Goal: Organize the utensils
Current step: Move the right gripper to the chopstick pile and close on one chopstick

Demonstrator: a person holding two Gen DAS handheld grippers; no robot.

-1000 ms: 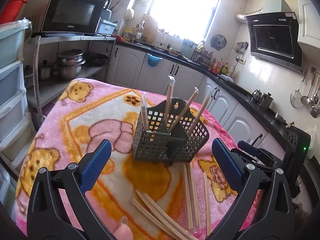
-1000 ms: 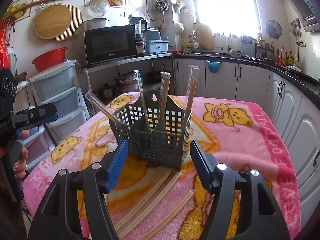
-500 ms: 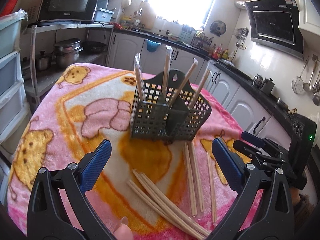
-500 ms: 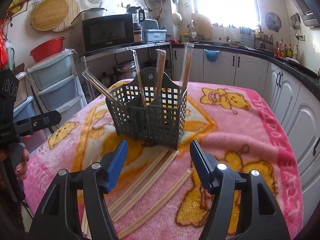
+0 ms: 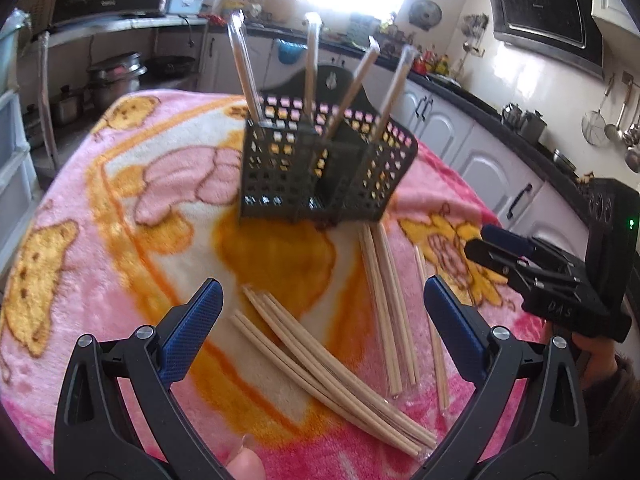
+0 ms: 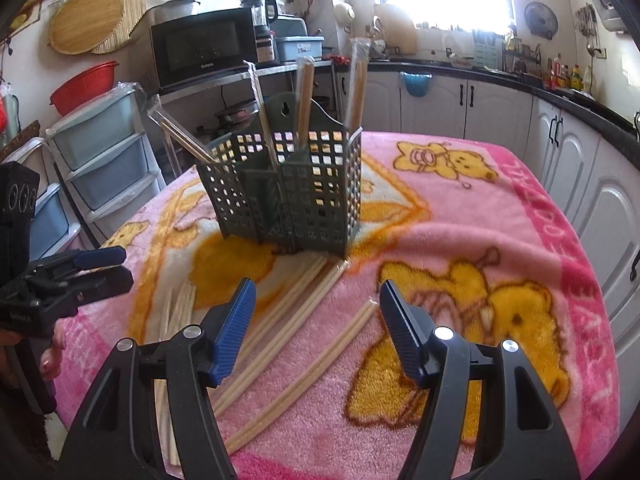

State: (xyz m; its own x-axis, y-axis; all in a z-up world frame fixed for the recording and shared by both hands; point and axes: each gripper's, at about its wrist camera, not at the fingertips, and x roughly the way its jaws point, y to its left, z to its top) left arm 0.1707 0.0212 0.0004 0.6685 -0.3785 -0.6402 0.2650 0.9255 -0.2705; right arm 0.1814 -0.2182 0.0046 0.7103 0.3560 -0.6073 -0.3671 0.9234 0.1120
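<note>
A dark green perforated utensil basket [image 5: 320,176] [image 6: 288,192] stands on the pink blanket, with several sleeve-wrapped chopsticks upright in its compartments. Loose chopsticks lie in front of it: a bundle [image 5: 332,368] under my left gripper [image 5: 320,292], and a pair [image 5: 384,308] with a single one [image 5: 432,328] to its right. My left gripper is open with nothing between its blue pads. My right gripper [image 6: 317,286] is open too, over wrapped chopstick pairs [image 6: 288,312] [image 6: 316,364]. Each view shows the other gripper at its edge: the right gripper [image 5: 480,240], the left gripper [image 6: 122,266].
The pink bear-print blanket [image 6: 500,216] covers the whole table. Plastic drawers [image 6: 108,160] and a shelf with a microwave [image 6: 204,50] stand beyond the far left edge. White cabinets [image 6: 460,100] run along the back and right. A hand [image 5: 596,364] holds the right gripper.
Both grippers have sunk toward the table and tipped further down. The loose chopsticks now lie closer beneath the fingers. Both pairs of jaws stand as wide as before.
</note>
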